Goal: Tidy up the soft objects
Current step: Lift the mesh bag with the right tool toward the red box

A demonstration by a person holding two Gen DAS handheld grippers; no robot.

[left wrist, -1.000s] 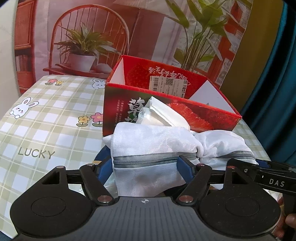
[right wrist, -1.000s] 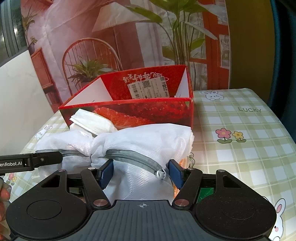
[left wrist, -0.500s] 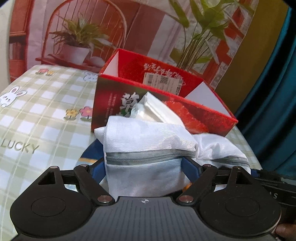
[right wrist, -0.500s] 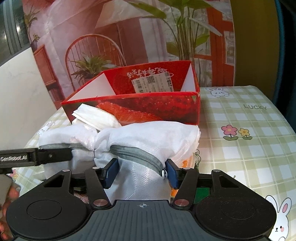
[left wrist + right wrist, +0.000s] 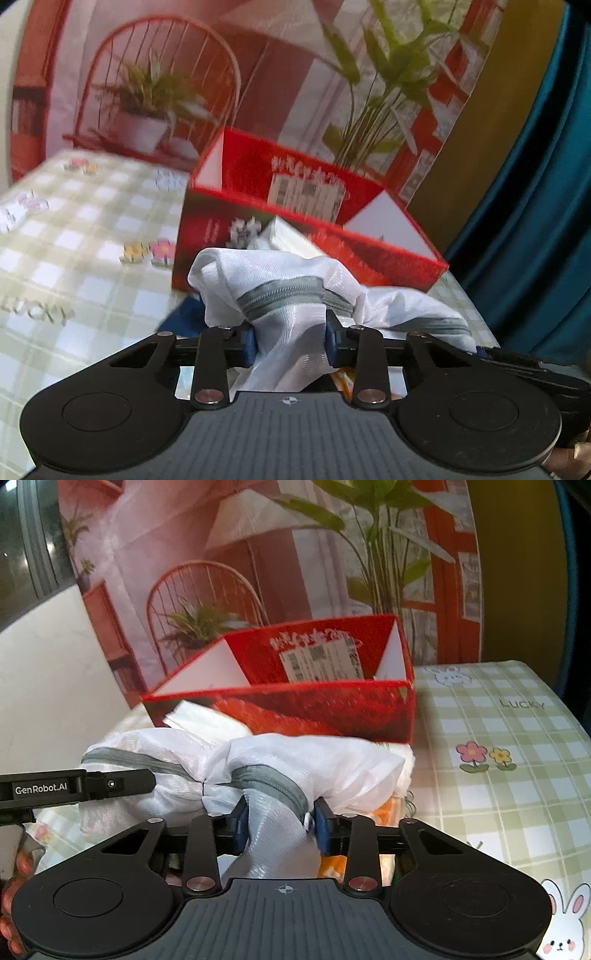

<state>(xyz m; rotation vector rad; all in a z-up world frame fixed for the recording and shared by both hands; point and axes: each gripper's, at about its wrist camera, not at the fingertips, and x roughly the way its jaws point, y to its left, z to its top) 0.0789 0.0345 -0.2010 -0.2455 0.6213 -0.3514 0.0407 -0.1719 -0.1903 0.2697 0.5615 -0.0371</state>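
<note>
Your left gripper (image 5: 290, 341) is closing, pinching the white mesh bag (image 5: 284, 295) low in the frame's centre. Your right gripper (image 5: 281, 825) is closing on it too, below the red box (image 5: 295, 705).

A second ago the white mesh bag (image 5: 291, 295) lay broad and flat between wide-set jaws. Now the left gripper (image 5: 290, 341) is seen closing, and the fabric below the grey zipper (image 5: 288, 295) has been gathered into a narrow bunch pinched between its blue pads. The right gripper (image 5: 282, 825) has likewise been drawn in and is closing on the bag's other end, where the cloth is squeezed into a tight waist beside the zipper pull (image 5: 308, 819). The bag's top edge has been puckered upward.
</note>
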